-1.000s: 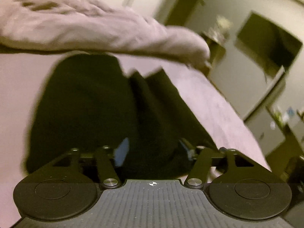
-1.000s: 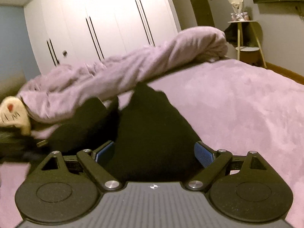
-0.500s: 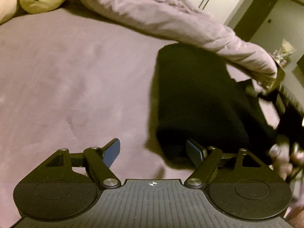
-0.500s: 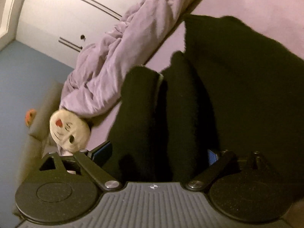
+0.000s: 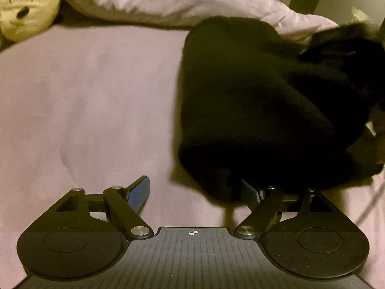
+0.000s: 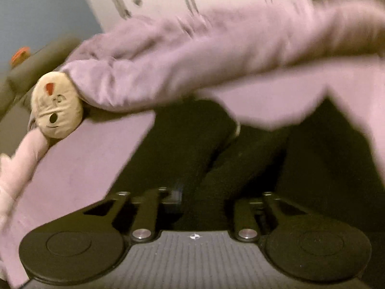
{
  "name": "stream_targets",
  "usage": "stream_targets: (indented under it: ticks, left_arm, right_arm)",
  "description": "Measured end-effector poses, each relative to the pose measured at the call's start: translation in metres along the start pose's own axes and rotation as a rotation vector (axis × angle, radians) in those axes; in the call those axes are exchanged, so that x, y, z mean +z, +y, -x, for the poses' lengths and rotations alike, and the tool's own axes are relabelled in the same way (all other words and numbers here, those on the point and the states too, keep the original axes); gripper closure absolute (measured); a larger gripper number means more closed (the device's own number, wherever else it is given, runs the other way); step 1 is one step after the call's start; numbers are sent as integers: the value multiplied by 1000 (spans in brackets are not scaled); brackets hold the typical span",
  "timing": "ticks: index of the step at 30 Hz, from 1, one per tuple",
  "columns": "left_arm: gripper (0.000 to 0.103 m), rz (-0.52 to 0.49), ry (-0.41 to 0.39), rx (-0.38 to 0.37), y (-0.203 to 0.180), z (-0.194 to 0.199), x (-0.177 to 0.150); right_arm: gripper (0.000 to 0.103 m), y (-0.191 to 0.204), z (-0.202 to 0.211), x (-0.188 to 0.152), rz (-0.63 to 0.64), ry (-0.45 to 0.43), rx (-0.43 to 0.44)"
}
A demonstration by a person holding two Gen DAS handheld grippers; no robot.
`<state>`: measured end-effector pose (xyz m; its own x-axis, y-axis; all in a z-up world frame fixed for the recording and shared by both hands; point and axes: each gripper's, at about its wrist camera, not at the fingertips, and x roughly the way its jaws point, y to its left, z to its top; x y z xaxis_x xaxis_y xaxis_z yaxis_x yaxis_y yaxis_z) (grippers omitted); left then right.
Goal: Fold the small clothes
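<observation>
right tool (image 6: pixel 199 200) had just clamped the black knit garment (image 5: pixel 252 101) | left tool (image 5: pixel 195 192) gaped beside its near hem, on the mauve bed (image 5: pixel 84 108)

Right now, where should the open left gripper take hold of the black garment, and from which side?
Take the near rounded corner of the black garment, coming from the bare bedsheet side. That folded edge bulges toward the left gripper, beside its right-hand finger, so the fingers could probably straddle it.

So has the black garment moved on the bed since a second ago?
Yes. The black garment now lies right of the left gripper, nearer the rumpled blanket.
</observation>
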<state>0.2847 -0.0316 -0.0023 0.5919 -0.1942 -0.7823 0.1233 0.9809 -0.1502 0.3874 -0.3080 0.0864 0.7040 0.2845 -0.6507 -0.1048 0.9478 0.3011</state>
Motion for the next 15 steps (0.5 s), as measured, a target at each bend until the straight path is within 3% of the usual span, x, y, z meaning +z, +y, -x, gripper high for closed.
stream_targets:
  ticks: [3, 5, 8, 10, 12, 15]
  left_arm:
    - [20, 26, -35, 20, -5, 7, 9]
    - [20, 24, -68, -9, -9, 15, 10]
    - [19, -31, -76, -52, -25, 22, 8]
    - [19, -60, -71, -68, -34, 21, 5]
    - [19, -79, -53, -77, -40, 16, 2]
    - [19, -69, -42, -83, -38, 13, 1]
  right_arm:
    - [88, 0, 38, 9, 76, -104, -30]
    - [89, -11, 55, 9, 97, -141, -74]
    - [97, -35, 59, 6, 124, -173, -220]
    - [95, -64, 54, -2, 120, -153, -338]
    - [93, -99, 46, -14, -6, -54, -272]
    - [64, -106, 55, -28, -9, -31, -279]
